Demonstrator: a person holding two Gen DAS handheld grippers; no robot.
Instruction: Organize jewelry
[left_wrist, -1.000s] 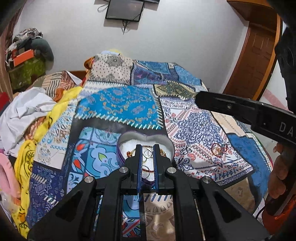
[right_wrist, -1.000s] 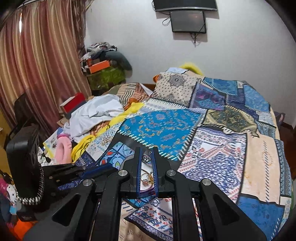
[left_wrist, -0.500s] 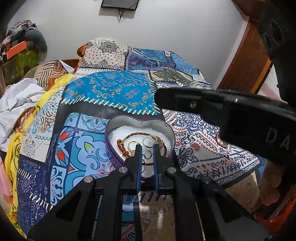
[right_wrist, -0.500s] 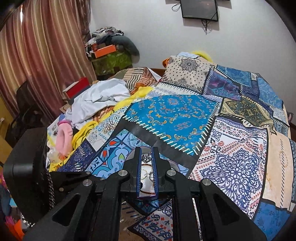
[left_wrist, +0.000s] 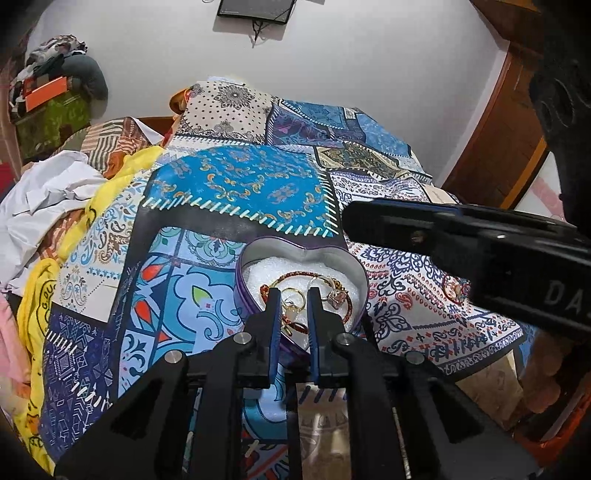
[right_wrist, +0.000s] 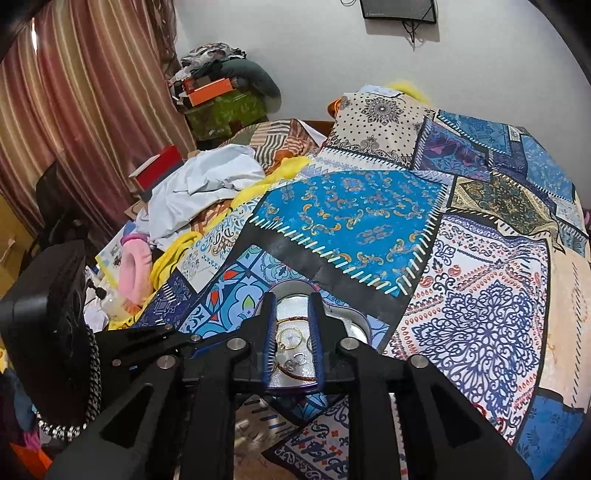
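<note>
A purple heart-shaped tin (left_wrist: 334, 254) with white lining sits on the patchwork bedspread. It holds a red-gold bangle (left_wrist: 295, 275), rings and a stone ring (left_wrist: 337, 295). My left gripper (left_wrist: 294, 295) hovers over the tin's near edge, slightly open, nothing held. My right gripper (right_wrist: 291, 299) is above the same tin (right_wrist: 356, 319), slightly open and empty; rings (right_wrist: 290, 338) lie below between its fingers. Its arm crosses the left wrist view (left_wrist: 461, 229). A red bangle (left_wrist: 452, 290) lies on the bedspread right of the tin.
Patchwork bedspread (left_wrist: 240, 184) covers the bed. Piled clothes, white (right_wrist: 199, 184), yellow and pink, lie along the left side. A red box (right_wrist: 157, 171) and curtain stand at left. A wooden door (left_wrist: 498, 129) is at right.
Both grippers moved forward and down over the tin. The right gripper, shut on a ring earlier, has opened, and the ring now lies in the tin. The left gripper opened slightly.
</note>
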